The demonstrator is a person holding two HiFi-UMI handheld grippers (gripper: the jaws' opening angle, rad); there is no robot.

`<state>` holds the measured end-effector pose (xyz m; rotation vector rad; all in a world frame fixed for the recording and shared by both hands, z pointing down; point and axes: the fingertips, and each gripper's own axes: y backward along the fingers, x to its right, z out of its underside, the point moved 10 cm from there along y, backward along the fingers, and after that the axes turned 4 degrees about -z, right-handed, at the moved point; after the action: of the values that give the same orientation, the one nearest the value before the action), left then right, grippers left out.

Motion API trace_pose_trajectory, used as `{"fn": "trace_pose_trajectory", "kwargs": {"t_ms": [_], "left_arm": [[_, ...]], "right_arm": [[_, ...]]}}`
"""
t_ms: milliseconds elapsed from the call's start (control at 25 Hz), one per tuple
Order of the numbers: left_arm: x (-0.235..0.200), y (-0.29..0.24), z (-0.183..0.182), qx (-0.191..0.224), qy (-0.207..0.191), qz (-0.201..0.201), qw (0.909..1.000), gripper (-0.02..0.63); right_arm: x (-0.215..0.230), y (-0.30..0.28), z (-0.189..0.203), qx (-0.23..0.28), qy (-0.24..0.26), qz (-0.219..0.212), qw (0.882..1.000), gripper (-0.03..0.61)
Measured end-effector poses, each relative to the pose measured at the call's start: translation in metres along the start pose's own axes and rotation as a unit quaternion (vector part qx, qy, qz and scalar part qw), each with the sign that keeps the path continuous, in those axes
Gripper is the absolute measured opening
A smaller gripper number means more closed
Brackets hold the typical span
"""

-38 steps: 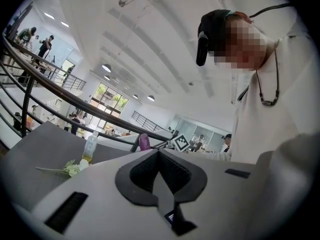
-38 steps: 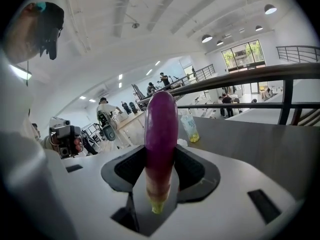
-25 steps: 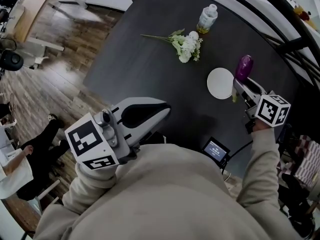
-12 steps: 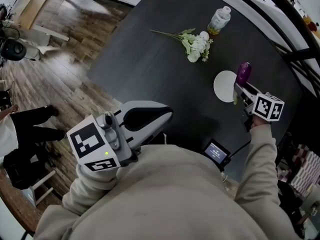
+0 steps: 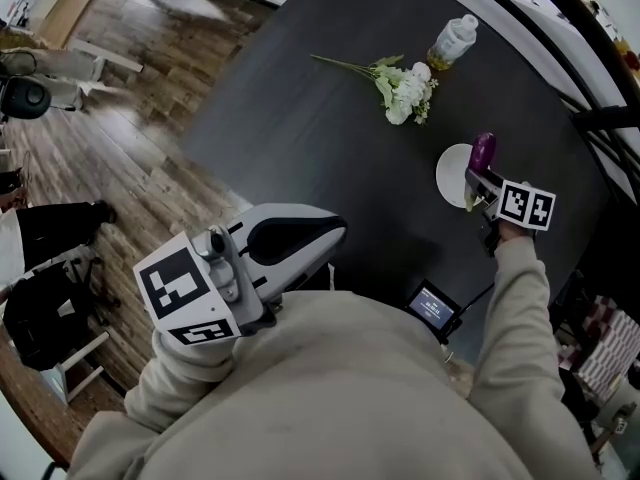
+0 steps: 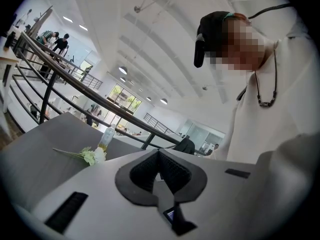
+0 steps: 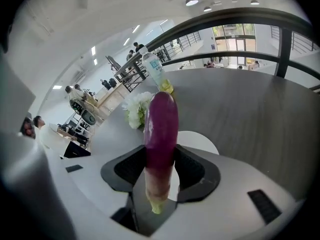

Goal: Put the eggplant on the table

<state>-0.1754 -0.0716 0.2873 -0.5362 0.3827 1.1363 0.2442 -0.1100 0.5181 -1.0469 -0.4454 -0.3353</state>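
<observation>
1. Right tongs (image 5: 477,181): clenched on the eggplant (image 5: 483,151), pads pressing on both its sides. They point steeply down at the far right part of the table (image 5: 300,118).
2. Eggplant: gripped around its lower half. The pale green stalk end sits back inside the tongs and the purple end juts out past the tips. Seen from the head view, it overlaps the right rim of the plate (image 5: 452,173). Whether it touches the plate or the table cannot be told.
3. Plate: white, round and bare, lying flat on the table right under and beside the tongs. It is the nearest thing in their way.
4. Flowers (image 5: 405,88): a white bunch with green stems, lying on its side beyond the plate, apart from it.
5. Bottle (image 5: 452,40): clear with yellowish liquid, standing upright just beyond the flowers near the far edge.
6. Left tongs (image 5: 335,230): clamped together with nothing between the pads, held roughly level close to the person's chest at the near edge of the table, well apart from everything on it.
7. Small screen (image 5: 432,308): lit, at the near edge of the table between the two arms, with a cable running off to the right.
8. Surroundings: a wooden floor (image 5: 130,138) to the left of the table and a dark railing (image 7: 225,19) behind it.
</observation>
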Motion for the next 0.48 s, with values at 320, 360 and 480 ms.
{"fn": "trace_pose_trajectory", "kwargs": {"t_ms": [320,360,480], "left_arm": [[-0.006,0.007,0.003,0.001,0.008,-0.003,1.0000,0.005],[-0.007,0.008,0.003,0.002,0.008,-0.004,1.0000,0.005],[-0.008,0.011,0.004,0.006,0.014,-0.005,0.9999,0.005]], "right_arm": [[0.013,-0.023,0.007,-0.036,-0.006,0.026,0.999,0.196],[0.014,-0.026,0.008,-0.040,-0.005,0.028,0.999,0.196],[0.016,-0.032,0.011,-0.054,-0.006,0.037,0.998,0.196]]}}
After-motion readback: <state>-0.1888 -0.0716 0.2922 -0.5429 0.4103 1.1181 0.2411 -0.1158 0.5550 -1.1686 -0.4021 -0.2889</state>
